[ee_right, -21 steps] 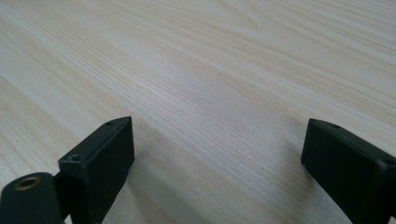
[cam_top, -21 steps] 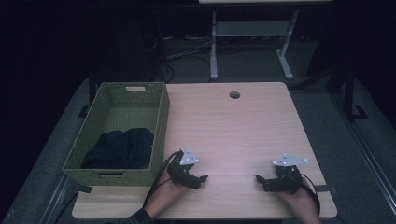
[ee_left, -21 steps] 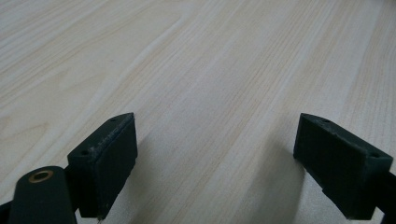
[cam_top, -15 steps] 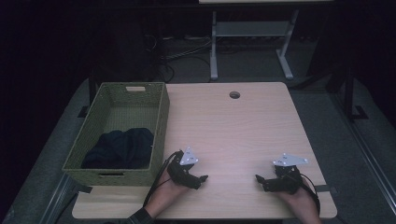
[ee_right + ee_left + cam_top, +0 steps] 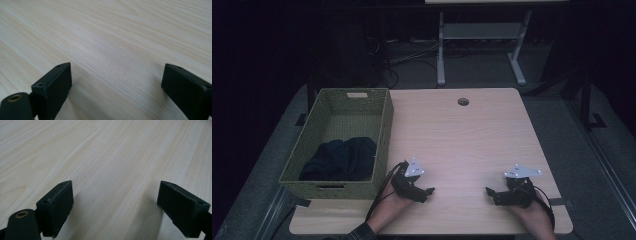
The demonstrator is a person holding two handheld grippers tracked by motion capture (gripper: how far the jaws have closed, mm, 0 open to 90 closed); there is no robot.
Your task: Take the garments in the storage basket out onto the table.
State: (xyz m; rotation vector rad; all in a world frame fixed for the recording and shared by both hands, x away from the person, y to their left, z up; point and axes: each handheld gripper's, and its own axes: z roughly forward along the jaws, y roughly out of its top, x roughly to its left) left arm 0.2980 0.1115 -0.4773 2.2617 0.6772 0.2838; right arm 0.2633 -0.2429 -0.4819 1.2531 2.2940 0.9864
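Both hands rest on the light wooden table (image 5: 462, 145) near its front edge. My left gripper (image 5: 428, 191) lies low at the front left, just right of the basket, and points toward the middle. My right gripper (image 5: 488, 192) lies at the front right and points left toward it. In the left gripper view the left gripper (image 5: 115, 207) stands open, with bare wood between its black pads (image 5: 58, 205). The right gripper (image 5: 115, 90) is open too, its pads (image 5: 53, 87) wide apart over bare wood. A green woven basket (image 5: 382, 135) at the left holds dark blue cloth (image 5: 339, 159).
A round cable hole (image 5: 463, 102) sits near the table's far edge. Beyond the table stand a white metal frame (image 5: 477, 45) and loose cables (image 5: 407, 55) on the dark floor. A cable trails from each gripper toward the front edge.
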